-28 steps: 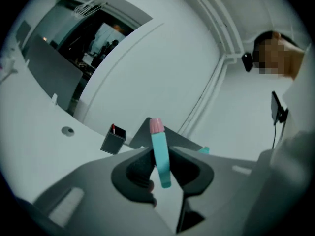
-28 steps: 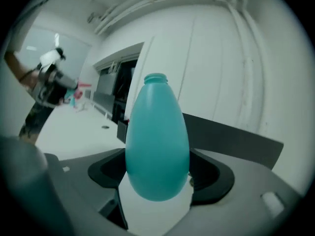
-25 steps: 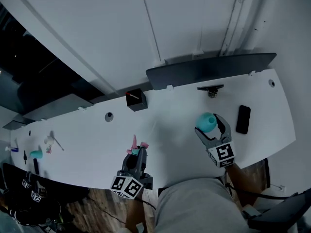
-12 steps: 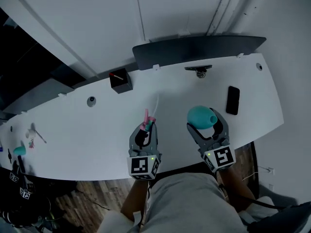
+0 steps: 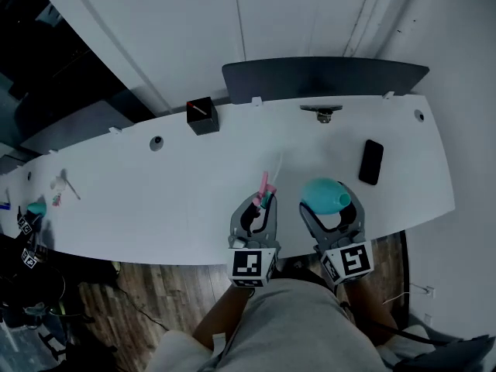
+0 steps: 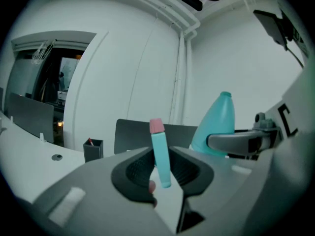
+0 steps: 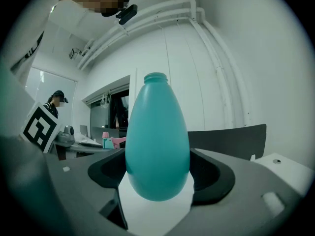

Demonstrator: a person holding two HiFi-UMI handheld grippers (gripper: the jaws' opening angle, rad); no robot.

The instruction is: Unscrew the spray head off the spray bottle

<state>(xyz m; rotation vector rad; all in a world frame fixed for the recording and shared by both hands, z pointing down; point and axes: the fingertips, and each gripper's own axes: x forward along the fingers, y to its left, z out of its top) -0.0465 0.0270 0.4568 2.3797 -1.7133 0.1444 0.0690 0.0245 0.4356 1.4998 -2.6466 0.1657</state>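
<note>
Quick one from my end of the link. Far left on the table (image 5: 155, 200) was just some small clutter (image 5: 60, 183). The left tongs (image 5: 260, 206) were pinching the spray head (image 6: 160, 154) across its teal body, pads tight on both sides. It stood roughly upright, long axis up and down, pink end on top. In the head view a thin pale line ran on past the pink end. Maybe the dip tube, I couldn't be sure.

Just to its right, the right tongs (image 5: 332, 208) were spread wide but clamped round the belly of the spray bottle (image 7: 157, 141). That was upright too, long axis vertical, neck pointing up and bare. The 2 pieces were side by side, near but apart, over the near edge of the table. Whether the bottle's base touched it I couldn't tell. A black phone (image 5: 371, 161) lay farther right.

So I'd call the unscrewing done: 2 separate parts, 1 per hand. All that looked left was setting them down.
</note>
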